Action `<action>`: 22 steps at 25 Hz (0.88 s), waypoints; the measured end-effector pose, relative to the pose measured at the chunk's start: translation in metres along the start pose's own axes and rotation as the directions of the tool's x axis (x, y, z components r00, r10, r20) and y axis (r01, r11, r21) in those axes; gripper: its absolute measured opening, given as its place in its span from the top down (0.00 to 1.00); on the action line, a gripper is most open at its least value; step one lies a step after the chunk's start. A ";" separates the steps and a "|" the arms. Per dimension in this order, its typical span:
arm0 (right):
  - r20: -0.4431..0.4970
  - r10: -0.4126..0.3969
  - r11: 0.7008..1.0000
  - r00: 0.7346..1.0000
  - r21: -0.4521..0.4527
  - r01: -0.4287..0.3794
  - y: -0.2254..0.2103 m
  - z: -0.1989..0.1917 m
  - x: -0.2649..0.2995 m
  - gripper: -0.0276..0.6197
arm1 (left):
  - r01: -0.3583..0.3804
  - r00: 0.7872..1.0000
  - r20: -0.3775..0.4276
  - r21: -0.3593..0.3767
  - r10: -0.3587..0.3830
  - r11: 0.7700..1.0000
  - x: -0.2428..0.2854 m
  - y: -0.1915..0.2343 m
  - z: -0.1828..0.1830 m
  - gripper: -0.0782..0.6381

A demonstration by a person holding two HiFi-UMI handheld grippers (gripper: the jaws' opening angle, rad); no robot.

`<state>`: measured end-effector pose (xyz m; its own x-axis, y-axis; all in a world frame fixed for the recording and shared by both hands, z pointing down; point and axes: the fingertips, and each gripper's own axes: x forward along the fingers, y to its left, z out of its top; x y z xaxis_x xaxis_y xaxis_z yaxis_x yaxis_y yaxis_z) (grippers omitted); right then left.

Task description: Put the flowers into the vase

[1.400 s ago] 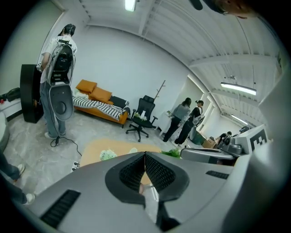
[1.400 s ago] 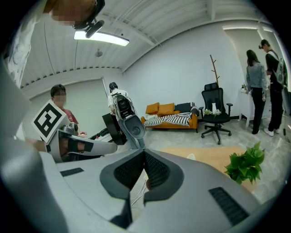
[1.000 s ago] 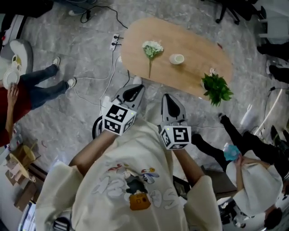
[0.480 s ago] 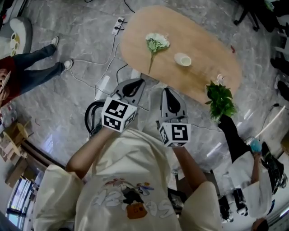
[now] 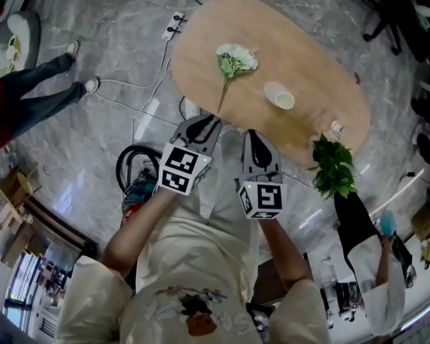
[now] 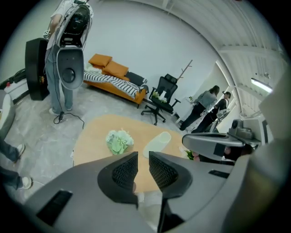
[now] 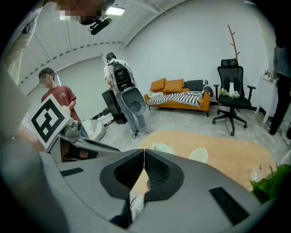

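Note:
A pale green-white flower (image 5: pixel 235 60) lies on the oval wooden table (image 5: pixel 322 74), its stem pointing at the near edge. A small white vase (image 5: pixel 279 96) lies right of it. Both grippers hover short of the near table edge, over the floor. My left gripper (image 5: pixel 215 119) is open by a narrow gap; its jaws have just been opening with nothing between them. The left gripper view shows the flower (image 6: pixel 119 141) and vase (image 6: pixel 157 143) beyond the left gripper (image 6: pixel 143 159). My right gripper (image 5: pixel 250 133) is shut and empty, its tips (image 7: pixel 144 152) meeting below the flower (image 7: pixel 161 147) and vase (image 7: pixel 198 155).
A leafy green plant (image 5: pixel 331 168) stands at the table's near right end, a small pale object (image 5: pixel 334 126) beside it. A power strip (image 5: pixel 176 19) and cables lie on the marble floor. People stand to the left (image 5: pixel 40 87) and right (image 5: pixel 366 242).
Both grippers have sunk towards the table's near edge, and the table now sits closer in the head view. The left jaws have parted slightly; the right jaws stay shut.

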<state>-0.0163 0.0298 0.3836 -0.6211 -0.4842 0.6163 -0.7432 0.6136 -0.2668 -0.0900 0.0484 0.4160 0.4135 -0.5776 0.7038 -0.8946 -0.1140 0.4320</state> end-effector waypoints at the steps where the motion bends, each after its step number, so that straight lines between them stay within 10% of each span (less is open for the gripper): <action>1: -0.004 0.001 1.000 1.000 -0.006 -0.001 -0.002 -0.004 0.006 0.95 | -0.001 1.000 -0.010 0.005 0.001 1.000 0.006 0.004 -0.005 0.80; 22: -0.066 -0.051 0.999 0.997 0.015 0.052 -0.042 -0.083 0.081 0.95 | -0.049 0.992 -0.112 0.002 0.049 0.999 0.104 0.067 -0.058 0.75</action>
<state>-0.0148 0.0164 0.5057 -0.5645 -0.4726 0.6768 -0.7783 0.5780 -0.2455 -0.0970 0.0271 0.5507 0.3854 -0.4881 0.7831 -0.9142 -0.0868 0.3958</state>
